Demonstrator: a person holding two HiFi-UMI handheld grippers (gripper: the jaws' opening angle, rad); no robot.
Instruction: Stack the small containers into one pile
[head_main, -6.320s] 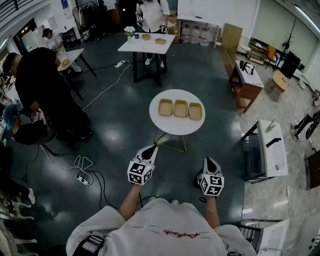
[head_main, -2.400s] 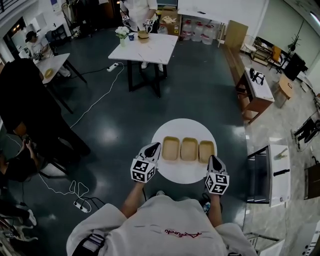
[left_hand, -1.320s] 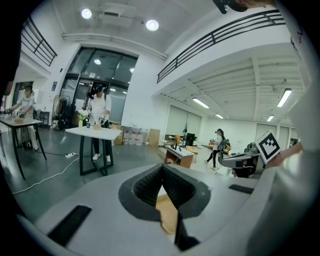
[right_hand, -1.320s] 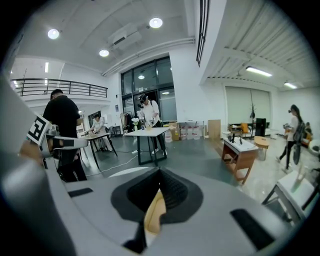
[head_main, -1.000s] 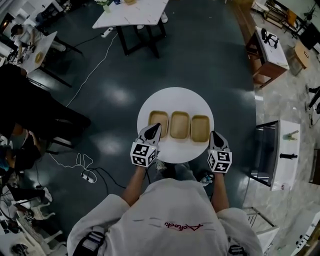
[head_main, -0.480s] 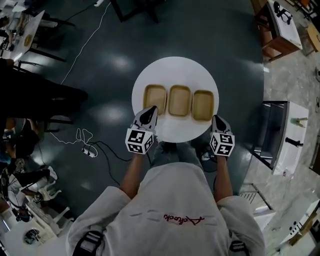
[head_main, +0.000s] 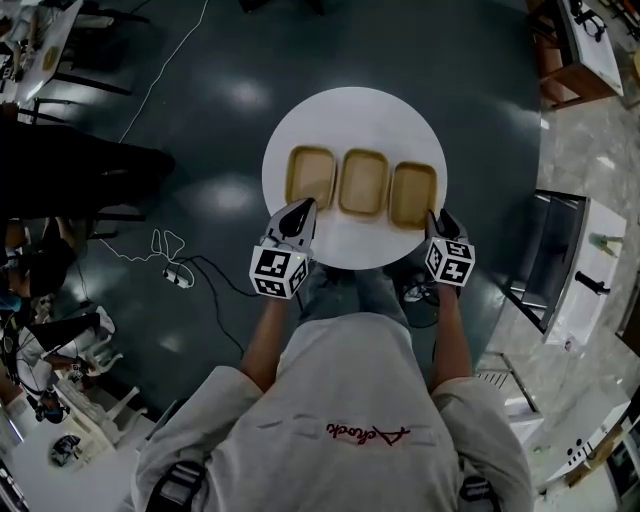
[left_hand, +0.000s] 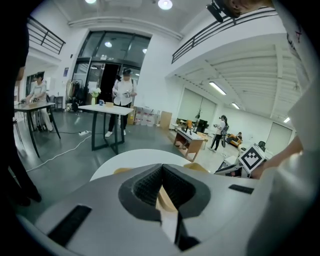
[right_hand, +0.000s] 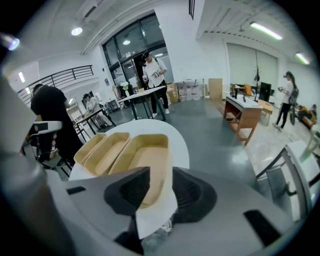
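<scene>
1. The right hand-held gripper (head_main: 438, 218), in the head view, has reached the right container (head_main: 413, 194). The three containers lie side by side on the counter (head_main: 355, 115).
2. Left gripper view: the left hand-held gripper (left_hand: 162, 167) is closed and empty.
3. Right gripper view: the jaws, closed a moment ago, now stand wide astride the right container's near rim, likely for a lift.

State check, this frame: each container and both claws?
left container: empty, upright, unstacked, on the table.
middle container: empty, upright, unstacked.
right container: empty, unstacked, rim between the right claw's jaws.
left claw: shut, holding nothing, at the left container's near edge.
right claw: open, jaws either side of that rim.
</scene>
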